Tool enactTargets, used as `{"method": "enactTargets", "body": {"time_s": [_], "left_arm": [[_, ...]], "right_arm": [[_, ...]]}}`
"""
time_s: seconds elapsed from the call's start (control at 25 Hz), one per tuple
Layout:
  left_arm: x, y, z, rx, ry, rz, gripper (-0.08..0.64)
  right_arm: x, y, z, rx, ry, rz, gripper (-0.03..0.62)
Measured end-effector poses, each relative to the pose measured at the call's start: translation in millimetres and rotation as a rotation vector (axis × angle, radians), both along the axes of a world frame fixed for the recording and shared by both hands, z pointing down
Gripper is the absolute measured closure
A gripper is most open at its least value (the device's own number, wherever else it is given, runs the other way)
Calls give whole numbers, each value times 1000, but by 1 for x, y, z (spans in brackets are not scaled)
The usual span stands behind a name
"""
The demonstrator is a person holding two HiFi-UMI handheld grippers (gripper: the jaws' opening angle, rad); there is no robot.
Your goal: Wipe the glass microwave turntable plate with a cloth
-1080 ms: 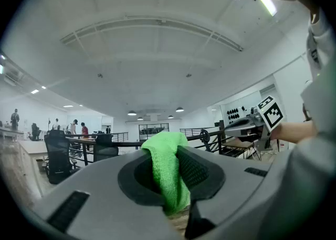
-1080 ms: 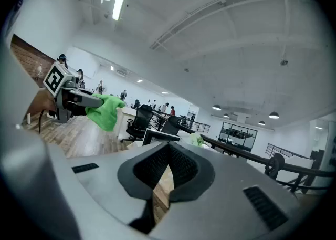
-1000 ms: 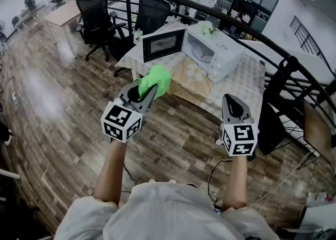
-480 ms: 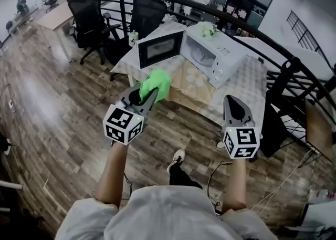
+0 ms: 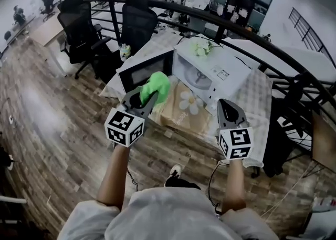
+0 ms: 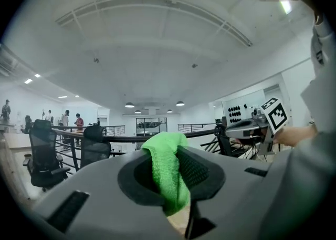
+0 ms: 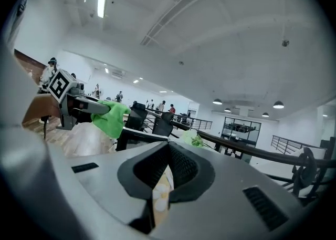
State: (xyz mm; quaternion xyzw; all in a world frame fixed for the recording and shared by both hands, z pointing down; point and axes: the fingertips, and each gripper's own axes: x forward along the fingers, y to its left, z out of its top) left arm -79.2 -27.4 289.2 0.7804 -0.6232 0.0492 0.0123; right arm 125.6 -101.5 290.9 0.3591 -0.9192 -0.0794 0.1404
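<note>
**Holding the cloth up before the open microwave**

Starting on my left, the left gripper has its jaws clamped on a green cloth. In the left gripper view the cloth fills the gap between the pads, bulging out above the tips and hanging down behind them.

Beyond that gripper's tips and a little to its right stands a white microwave on a table with a flowered tablecloth. Its door is swung wide open just past the cloth. The glass turntable plate lies inside the cavity, ahead of both grippers and between their lines, well apart from the cloth. A small bunch of flowers sits on top of the microwave.

Further right, the right gripper hangs over the near edge of the table, beside the left one and apart from it. In the right gripper view its jaws are drawn together with only a thin slit below the tips, and nothing is gripped; the flowered tablecloth shows through that slit. From there I see the left gripper and its cloth off to the left.
</note>
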Motion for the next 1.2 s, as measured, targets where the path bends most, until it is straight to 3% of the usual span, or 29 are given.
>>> {"method": "enactTargets", "body": {"time_s": [0.2,0.36,0.52,0.68,0.96,1.2], "left_arm": [[-13,-84,2,3,-7,-25,481],[-25,-134,18,-22,9,-10,480],[-34,-175,42,-40,30,21,480],[-34,-225,84,-92,62,115,480],[-30,-298,172,-204,81,248,482],[-16,-346,228,-251,29,290,480]], "right_arm": [[-12,-78,2,-4,-8,21,578],[-14,-113,18,-25,48,93,578],[-16,-127,36,-75,37,173,578],[-15,-141,57,-116,34,296,578],[-24,-147,106,-253,-68,446,589],[-37,-151,140,-301,-135,456,581]]}}
